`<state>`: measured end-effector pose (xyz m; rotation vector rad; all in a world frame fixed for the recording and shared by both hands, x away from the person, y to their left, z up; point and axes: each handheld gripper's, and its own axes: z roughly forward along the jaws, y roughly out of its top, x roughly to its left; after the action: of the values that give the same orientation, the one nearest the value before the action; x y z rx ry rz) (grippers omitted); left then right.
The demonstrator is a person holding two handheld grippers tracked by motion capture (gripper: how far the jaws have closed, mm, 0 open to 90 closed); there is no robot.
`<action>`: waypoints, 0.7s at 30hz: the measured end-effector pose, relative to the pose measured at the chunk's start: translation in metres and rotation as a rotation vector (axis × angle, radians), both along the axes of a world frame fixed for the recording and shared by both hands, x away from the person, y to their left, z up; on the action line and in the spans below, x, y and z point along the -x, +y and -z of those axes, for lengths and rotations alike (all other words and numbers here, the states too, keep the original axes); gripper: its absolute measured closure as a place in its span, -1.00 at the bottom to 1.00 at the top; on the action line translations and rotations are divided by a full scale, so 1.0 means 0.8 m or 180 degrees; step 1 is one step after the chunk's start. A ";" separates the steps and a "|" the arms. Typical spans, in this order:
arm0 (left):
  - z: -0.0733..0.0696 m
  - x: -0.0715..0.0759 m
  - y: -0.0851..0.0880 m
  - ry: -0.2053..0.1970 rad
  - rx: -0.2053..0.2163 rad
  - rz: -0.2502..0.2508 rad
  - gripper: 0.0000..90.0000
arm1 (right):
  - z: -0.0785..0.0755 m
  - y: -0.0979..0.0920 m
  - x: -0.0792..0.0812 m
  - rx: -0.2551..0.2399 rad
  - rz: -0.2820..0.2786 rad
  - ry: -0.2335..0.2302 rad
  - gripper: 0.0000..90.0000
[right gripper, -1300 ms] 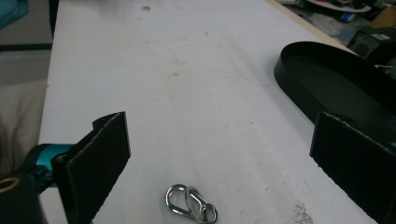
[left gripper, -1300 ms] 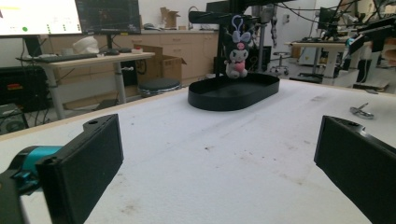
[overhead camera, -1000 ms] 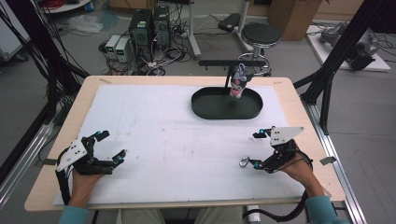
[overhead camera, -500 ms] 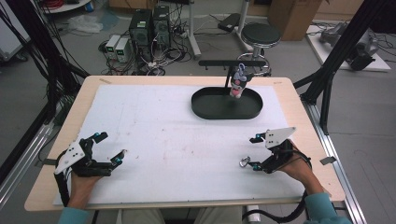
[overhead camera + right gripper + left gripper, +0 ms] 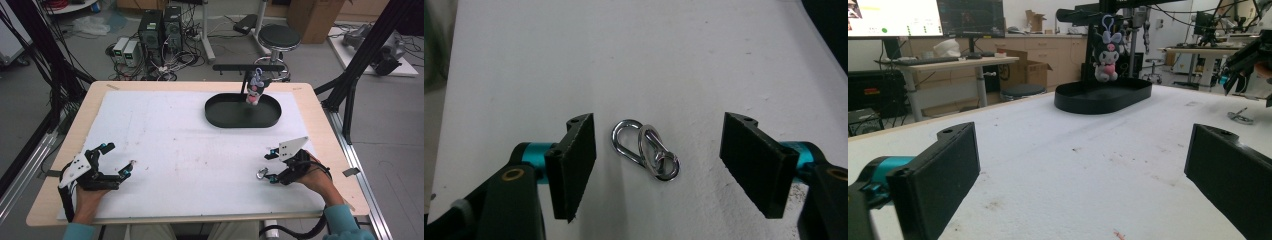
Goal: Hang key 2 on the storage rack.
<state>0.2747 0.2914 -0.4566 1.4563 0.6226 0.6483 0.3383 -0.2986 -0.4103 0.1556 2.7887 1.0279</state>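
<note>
A plush toy [image 5: 255, 88] hangs from a stand over the black oval tray [image 5: 218, 116]. Nearer than the tray, the right gripper [image 5: 656, 157], jaws just closing, straddles untouched metal clips [image 5: 646, 148]; the left gripper [image 5: 116, 160] gapes empty.

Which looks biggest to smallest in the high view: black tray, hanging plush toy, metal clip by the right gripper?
1. Black tray, clearly largest.
2. Plush toy.
3. Metal clip, smallest, lying between the right gripper's open jaws.

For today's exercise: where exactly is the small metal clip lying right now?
The metal clip lies flat on the white table cover at the near right, between the right hand-held gripper's open jaws, untouched by either.
</note>
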 end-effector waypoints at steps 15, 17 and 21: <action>0.001 0.003 0.001 -0.0074 0.0008 -0.0030 -0.96 | 0.006 0.007 -0.001 0.0240 -0.0070 0.0028 0.10; 0.001 0.003 0.001 -0.0067 0.0020 -0.0033 -0.96 | 0.006 0.008 -0.001 0.0286 -0.0075 0.0020 0.16; 0.002 0.003 0.002 -0.0081 0.0027 0.0009 -0.96 | 0.008 0.010 -0.002 0.0329 -0.0066 0.0038 0.19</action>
<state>0.2725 0.2928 -0.4580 1.4389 0.6026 0.6604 0.3402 -0.2903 -0.4171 0.1204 2.8521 0.8874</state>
